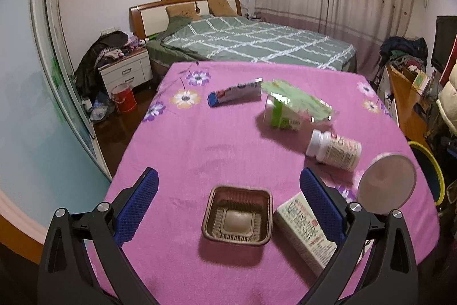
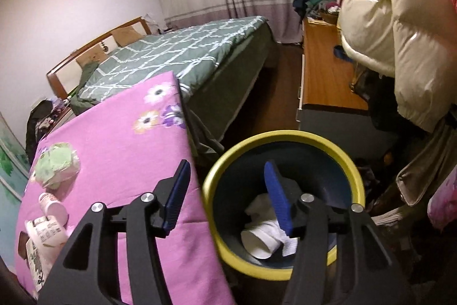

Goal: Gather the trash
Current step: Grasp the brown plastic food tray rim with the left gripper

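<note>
On the pink flowered tablecloth point(image 1: 200, 139) lies trash: a brown plastic tray point(image 1: 236, 215), a white printed box point(image 1: 302, 227), a white pill bottle point(image 1: 334, 150), a green packet on a clear bottle point(image 1: 291, 110), a tube point(image 1: 234, 95) and a round white container point(image 1: 387, 180). My left gripper point(image 1: 228, 172) is open, low over the table, with the brown tray between its fingers, untouched. My right gripper point(image 2: 226, 163) is open and empty over the yellow-rimmed bin point(image 2: 285, 136) beside the table. White crumpled trash point(image 2: 265, 230) lies in the bin.
The bin stands on the floor off the table's right edge point(image 2: 188, 150). A bed point(image 1: 257, 42) is beyond the table. A wooden cabinet point(image 2: 322, 76) and a cream puffy coat point(image 2: 400, 33) are to the right. A nightstand point(image 1: 125, 70) and red bucket point(image 1: 123, 99) are at left.
</note>
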`<state>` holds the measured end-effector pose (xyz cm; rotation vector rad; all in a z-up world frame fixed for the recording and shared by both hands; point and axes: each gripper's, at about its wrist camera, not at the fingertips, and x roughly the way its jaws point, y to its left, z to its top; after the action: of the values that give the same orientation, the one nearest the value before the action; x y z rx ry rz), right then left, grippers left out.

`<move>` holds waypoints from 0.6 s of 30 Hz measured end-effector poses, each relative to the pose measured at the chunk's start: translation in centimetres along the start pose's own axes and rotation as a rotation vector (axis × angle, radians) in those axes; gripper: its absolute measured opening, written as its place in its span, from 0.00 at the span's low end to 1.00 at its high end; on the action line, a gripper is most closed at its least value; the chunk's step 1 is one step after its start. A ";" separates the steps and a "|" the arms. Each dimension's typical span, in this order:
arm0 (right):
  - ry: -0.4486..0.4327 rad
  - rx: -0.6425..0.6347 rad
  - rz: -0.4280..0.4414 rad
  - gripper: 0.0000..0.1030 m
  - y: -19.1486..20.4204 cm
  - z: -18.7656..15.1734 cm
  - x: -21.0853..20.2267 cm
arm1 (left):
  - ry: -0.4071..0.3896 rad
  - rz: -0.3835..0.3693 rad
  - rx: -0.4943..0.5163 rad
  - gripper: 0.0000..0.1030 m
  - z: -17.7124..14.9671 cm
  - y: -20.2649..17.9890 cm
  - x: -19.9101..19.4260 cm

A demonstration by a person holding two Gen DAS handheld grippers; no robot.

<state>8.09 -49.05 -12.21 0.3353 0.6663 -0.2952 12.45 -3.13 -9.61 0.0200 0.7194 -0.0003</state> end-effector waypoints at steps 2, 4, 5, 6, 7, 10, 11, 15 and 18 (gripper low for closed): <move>0.003 -0.010 0.018 0.50 0.7 -0.3 -0.1 | 0.026 -0.011 -0.001 0.95 -0.7 0.0 0.6; 0.002 -0.014 0.026 0.50 1.2 -0.3 -0.2 | 0.052 -0.018 0.001 0.95 -1.4 0.0 1.3; 0.002 -0.016 0.035 0.50 1.5 -0.5 -0.3 | 0.068 -0.018 0.006 0.95 -1.9 0.0 1.6; 0.003 -0.016 0.040 0.51 1.7 -0.6 -0.5 | 0.079 -0.018 0.013 0.95 -2.3 0.0 1.9; 0.005 -0.016 0.047 0.51 1.9 -0.7 -0.6 | 0.087 -0.018 0.019 0.95 -2.7 -0.1 2.1; 0.007 -0.018 0.054 0.51 2.2 -0.9 -0.8 | 0.119 -0.020 0.025 0.95 -3.8 0.3 2.8; 0.008 -0.018 0.057 0.51 2.2 -1.0 -0.8 | 0.129 -0.024 0.019 0.95 -4.2 0.7 3.0; 0.008 -0.014 0.063 0.51 2.3 -1.0 -0.9 | 0.158 -0.028 0.016 0.95 -5.0 1.6 3.5; 0.012 -0.014 0.070 0.52 2.4 -1.1 -0.9 | 0.183 -0.041 0.023 0.95 -5.5 1.8 4.1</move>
<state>7.75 -46.28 -11.97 0.3462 0.6668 -0.2218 11.86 -1.21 -16.42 0.0277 0.9032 -0.0464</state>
